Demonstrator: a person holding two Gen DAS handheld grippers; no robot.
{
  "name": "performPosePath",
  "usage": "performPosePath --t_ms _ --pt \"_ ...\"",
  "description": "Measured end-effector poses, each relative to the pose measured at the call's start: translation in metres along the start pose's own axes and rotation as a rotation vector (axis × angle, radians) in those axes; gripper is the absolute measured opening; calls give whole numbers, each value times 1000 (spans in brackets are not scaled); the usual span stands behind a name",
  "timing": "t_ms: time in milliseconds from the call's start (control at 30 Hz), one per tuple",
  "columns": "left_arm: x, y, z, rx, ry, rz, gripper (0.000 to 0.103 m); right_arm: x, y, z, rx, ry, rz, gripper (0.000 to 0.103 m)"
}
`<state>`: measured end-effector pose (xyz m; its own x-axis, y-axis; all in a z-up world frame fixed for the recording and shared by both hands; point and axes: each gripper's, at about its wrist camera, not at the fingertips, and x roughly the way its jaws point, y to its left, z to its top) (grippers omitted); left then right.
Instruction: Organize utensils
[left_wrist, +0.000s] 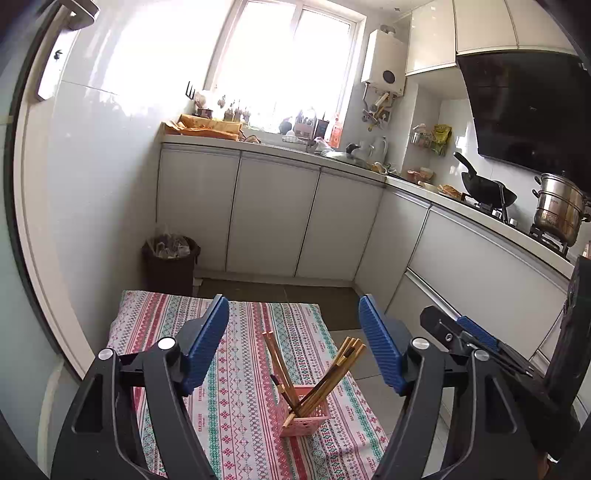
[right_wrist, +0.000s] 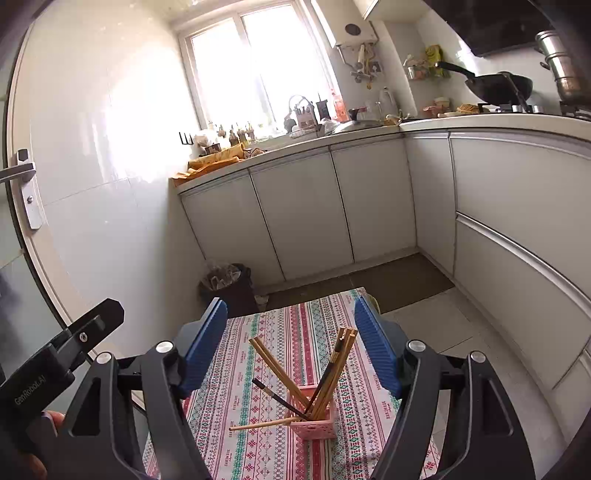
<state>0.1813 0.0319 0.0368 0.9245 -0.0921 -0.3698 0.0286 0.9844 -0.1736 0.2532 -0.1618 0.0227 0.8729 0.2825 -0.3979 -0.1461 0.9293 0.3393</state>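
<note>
left wrist view: small table under a striped cloth, kitchen cabinets behind.

item 1, holder: pink perforated basket, upright on the cloth, nearer the table's right edge than its left. in the right wrist view the holder sits mid-cloth, toward the near end.

item 2, chopsticks: wooden, with a dark one or two among them, standing in the holder and fanning into two leaning bunches. in the right wrist view one stick lies nearly level, one end at the holder's rim, the rest sticking out to the left over the cloth.

item 3, left gripper: jaws wide, nothing between the pads, clear above the holder.

item 4, right gripper: jaws wide, empty, touching nothing; also above the holder.

step, judged: a release just made; sticks are in the holder, both tools free.

next move, judged: the near-level stick wants tipping upright into the holder, which calls for a narrow pinch on its free end without knocking the light basket over. no other loose utensils show on the cloth.
</note>
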Motion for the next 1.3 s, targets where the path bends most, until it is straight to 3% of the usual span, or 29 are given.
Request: performPosePath --t_ms 200,600,933,1300 --pt "-40 -8 -8 3 -33 27 96 -49 -5 -6 14 -36 -43 93" --pt "-107 -34 -32 53 -23 106 96 -132 -10 -29 -18 -47 -179 96" --pt "-147 -57 -45 102 -59 187 96 -176 -10 -45 -29 -20 -195 96" --pt "-170 -65 -61 92 -30 164 96 -203 -19 -64 17 36 -201 96"
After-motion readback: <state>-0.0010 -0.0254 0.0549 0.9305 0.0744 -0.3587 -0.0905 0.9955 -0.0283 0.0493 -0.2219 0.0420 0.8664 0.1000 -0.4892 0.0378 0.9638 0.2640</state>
